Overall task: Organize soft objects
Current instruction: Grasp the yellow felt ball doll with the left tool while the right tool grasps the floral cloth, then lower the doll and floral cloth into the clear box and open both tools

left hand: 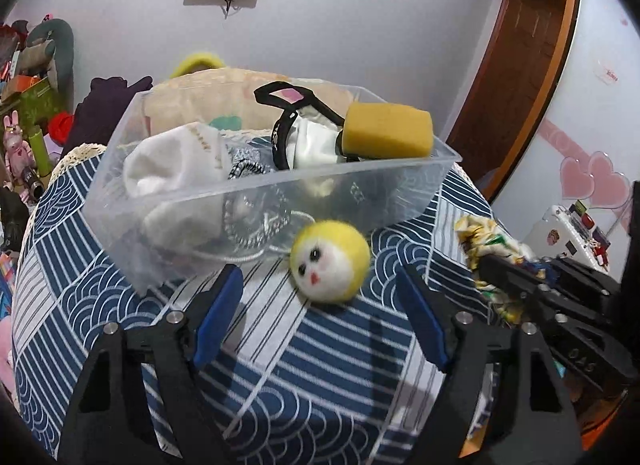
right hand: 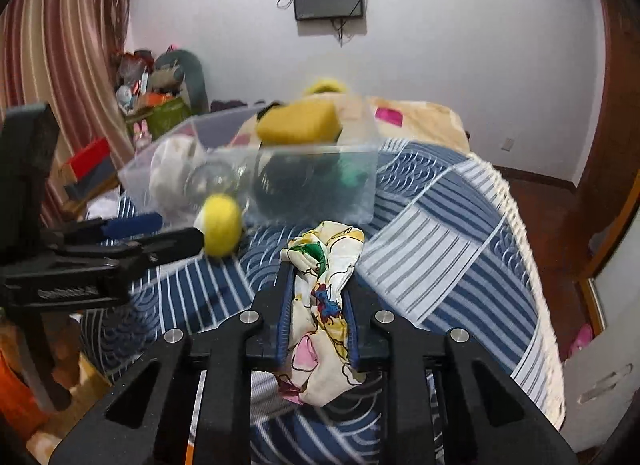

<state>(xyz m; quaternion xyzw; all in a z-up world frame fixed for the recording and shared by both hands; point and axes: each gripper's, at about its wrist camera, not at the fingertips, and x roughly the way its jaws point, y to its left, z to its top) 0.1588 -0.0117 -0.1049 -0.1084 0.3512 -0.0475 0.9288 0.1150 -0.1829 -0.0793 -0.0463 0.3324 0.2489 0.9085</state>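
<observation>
A clear plastic bin (left hand: 256, 201) stands on the blue patterned tablecloth (left hand: 328, 365). It holds a yellow sponge (left hand: 388, 131), a white sock (left hand: 172, 161), black straps and other soft items. A yellow-and-white felt chick ball (left hand: 330, 261) lies on the cloth just in front of the bin. My left gripper (left hand: 320, 305) is open, its blue pads on either side of the ball and a little short of it. My right gripper (right hand: 320, 285) is shut on a printed cartoon cloth (right hand: 320, 305), held above the table right of the ball; the cloth also shows in the left wrist view (left hand: 488, 249).
The bin (right hand: 304, 185) and ball (right hand: 222, 225) also show in the right wrist view, with the left gripper (right hand: 160, 233) at the left. A lace table edge (right hand: 528, 265) drops off to the right. Cluttered boxes and toys (left hand: 28, 105) stand behind on the left.
</observation>
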